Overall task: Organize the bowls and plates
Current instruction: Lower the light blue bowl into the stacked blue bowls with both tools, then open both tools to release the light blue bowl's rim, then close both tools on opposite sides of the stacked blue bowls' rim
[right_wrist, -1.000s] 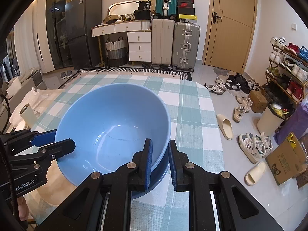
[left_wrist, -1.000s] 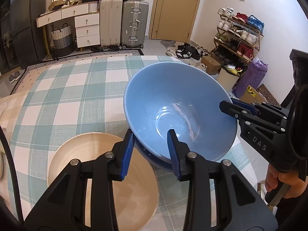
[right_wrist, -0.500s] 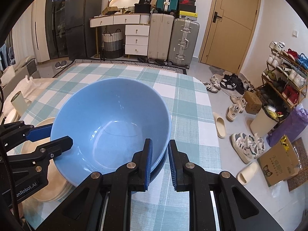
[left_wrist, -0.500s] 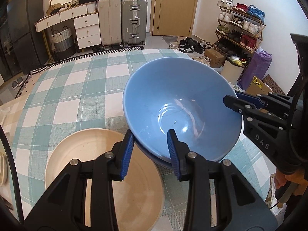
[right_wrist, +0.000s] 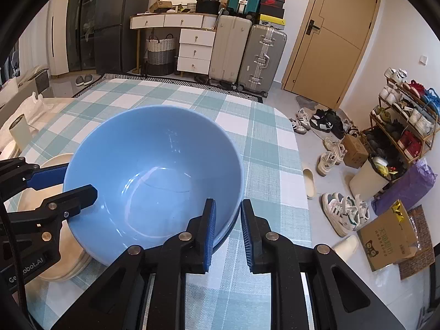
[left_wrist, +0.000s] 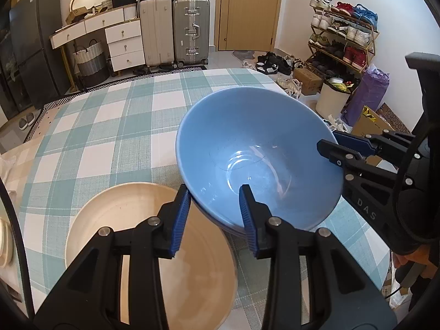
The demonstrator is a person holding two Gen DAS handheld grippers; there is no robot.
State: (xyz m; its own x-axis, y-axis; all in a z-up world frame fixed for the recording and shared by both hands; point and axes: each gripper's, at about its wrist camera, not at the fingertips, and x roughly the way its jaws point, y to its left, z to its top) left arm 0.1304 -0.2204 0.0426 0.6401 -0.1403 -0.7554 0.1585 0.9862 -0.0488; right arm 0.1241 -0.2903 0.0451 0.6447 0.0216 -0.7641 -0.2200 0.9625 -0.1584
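Observation:
A large light-blue bowl (left_wrist: 258,154) (right_wrist: 154,176) is held over the checked table by both grippers, one on each side of its rim. My left gripper (left_wrist: 214,195) is shut on the near rim, one pad inside and one outside. My right gripper (right_wrist: 227,205) is shut on the opposite rim, and also shows in the left wrist view (left_wrist: 330,144). The rim of a second, darker blue bowl (left_wrist: 229,229) (right_wrist: 232,224) shows directly beneath the first. A cream plate (left_wrist: 137,233) lies just left of the bowls, partly under my left fingers.
The cream plate tops a short stack (right_wrist: 68,261). A white dish (left_wrist: 4,242) and a pale cylinder (right_wrist: 19,134) sit at the table's left side. The table's right edge (right_wrist: 299,165) drops to a floor with shoes. A person's hand (left_wrist: 407,258) holds the right gripper.
Both grippers have sunk a little with the blue bowl still clamped between them. The cream plate and the table now look closer.

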